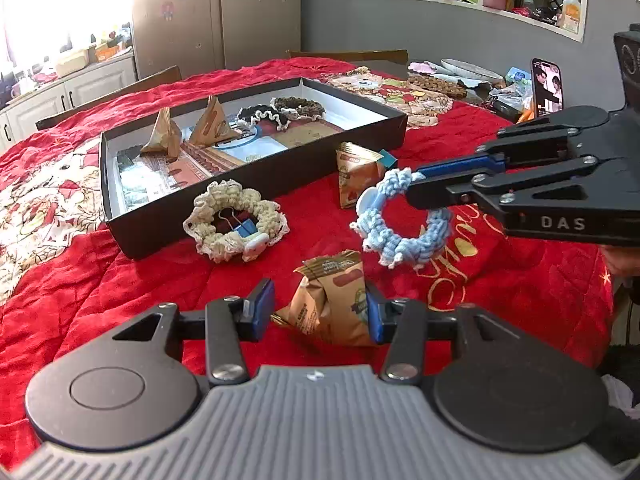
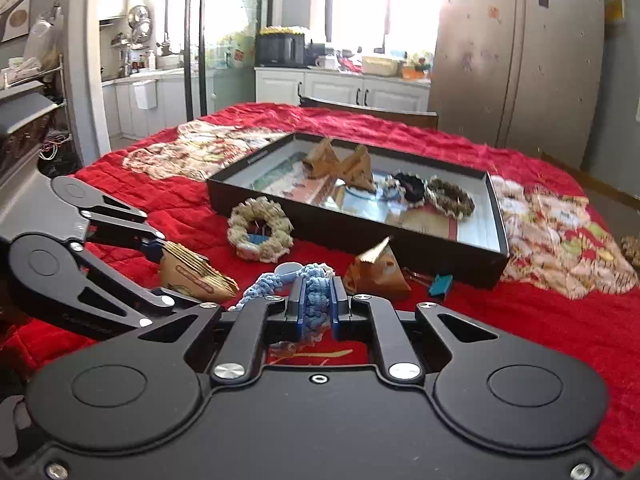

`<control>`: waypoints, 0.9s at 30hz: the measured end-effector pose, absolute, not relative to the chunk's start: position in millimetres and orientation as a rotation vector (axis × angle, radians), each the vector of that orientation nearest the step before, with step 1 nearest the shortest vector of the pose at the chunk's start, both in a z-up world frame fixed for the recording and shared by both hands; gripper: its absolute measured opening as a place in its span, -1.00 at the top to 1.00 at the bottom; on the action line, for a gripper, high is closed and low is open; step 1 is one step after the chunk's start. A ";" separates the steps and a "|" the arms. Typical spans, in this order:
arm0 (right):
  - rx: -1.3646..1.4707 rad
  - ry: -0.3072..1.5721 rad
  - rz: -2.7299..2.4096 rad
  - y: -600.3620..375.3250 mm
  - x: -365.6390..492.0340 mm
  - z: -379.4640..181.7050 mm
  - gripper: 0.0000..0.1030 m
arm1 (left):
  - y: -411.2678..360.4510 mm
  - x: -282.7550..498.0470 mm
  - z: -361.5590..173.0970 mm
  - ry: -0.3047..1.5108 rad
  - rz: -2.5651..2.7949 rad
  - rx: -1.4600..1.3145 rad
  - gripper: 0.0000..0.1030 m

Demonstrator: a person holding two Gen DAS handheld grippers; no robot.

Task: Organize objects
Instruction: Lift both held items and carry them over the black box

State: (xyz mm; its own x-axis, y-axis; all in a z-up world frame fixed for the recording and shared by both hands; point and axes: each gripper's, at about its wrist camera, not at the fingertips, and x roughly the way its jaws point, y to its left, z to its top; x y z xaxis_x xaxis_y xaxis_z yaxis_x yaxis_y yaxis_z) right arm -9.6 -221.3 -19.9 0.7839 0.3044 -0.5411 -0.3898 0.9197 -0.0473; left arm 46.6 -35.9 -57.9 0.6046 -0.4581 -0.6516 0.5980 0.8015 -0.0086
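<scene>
Blue crocheted scrunchie (image 1: 400,220) hangs clear of the red quilt (image 1: 160,280), in front of the black tray (image 1: 256,176), pinched at its rim between the closed fingers of the right gripper (image 2: 317,304), which reaches in level from the side. Nearer than the tray, the left gripper (image 1: 320,312) tilts downward, its fingers partly spread and pressing a brown snack packet (image 1: 332,304) on both sides.

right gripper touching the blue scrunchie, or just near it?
Touching. The right wrist view shows the right gripper shut on the blue scrunchie, yarn squeezed between both pads. The left wrist view agrees.
</scene>
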 end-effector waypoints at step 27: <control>-0.166 0.457 0.399 -226.2 -29.1 8.5 0.78 | -31.1 38.7 -31.8 0.618 -0.610 0.208 0.03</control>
